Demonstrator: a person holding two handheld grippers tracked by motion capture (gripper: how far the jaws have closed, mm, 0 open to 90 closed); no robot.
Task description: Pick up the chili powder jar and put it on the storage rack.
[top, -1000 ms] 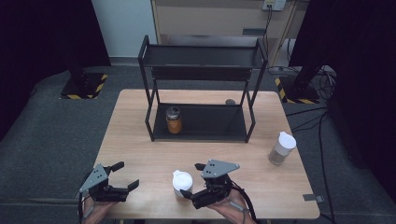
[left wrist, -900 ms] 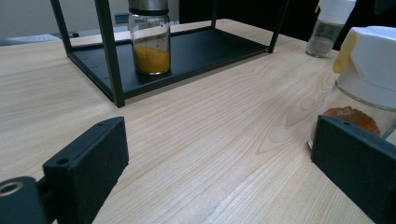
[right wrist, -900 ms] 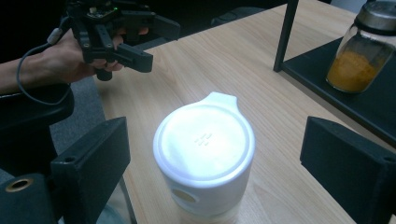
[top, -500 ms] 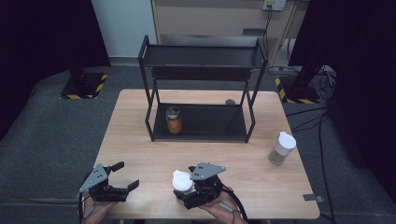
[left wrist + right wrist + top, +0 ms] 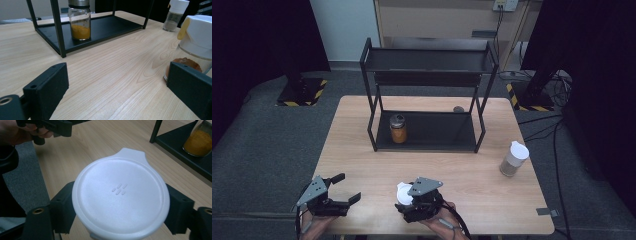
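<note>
Between the right jaws, white-lidded jar

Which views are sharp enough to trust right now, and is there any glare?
High view: evenly lit table, dark surroundings, no glare. Right gripper view: white lid is sharp up close, yellow jar behind slightly soft. Left gripper view: jar crisp, near jaws slightly blurred.

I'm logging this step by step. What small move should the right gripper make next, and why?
Probably close on the white-lidded jar and lift it slightly. The right gripper has a jaw at each side of the jar, which stands on the table; whether they already press it I cannot tell. The left gripper is open and apart, holding nothing.
</note>
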